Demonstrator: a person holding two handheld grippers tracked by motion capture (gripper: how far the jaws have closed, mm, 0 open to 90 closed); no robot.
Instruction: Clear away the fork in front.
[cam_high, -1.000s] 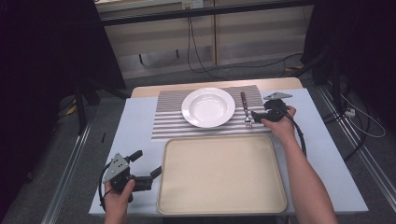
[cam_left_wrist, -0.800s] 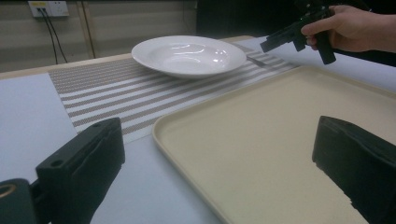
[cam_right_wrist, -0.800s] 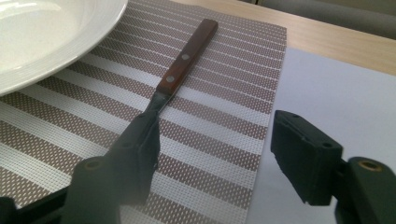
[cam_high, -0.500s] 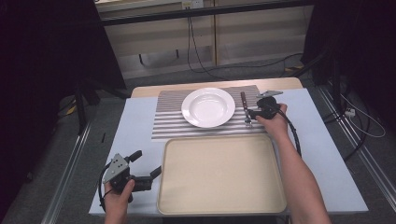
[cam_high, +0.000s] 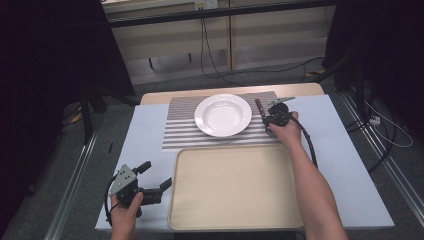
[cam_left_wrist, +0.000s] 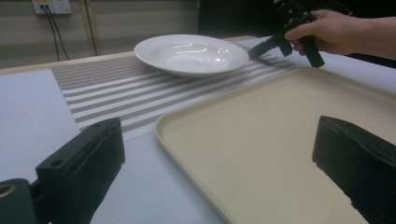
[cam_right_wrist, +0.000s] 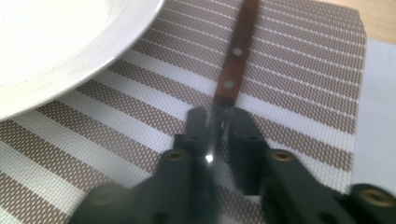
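Desk (cam_high: 150, 135), centre frame: tan tray (cam_high: 235, 187) low, white plate (cam_high: 222, 115) on striped mat (cam_high: 180, 130) above. Knife (cam_right_wrist: 233, 65) right of plate, long axis running away from jaws, wooden handle far. Right gripper (cam_right_wrist: 217, 123) jaws just closing, clenched on metal end. Left gripper (cam_high: 155, 185) released, lower left, well apart.

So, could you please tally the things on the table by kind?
Plate: 1
Striped placemat: 1
Beige tray: 1
Wooden-handled utensil, its metal end between the right gripper jaws: 1
Total: 4
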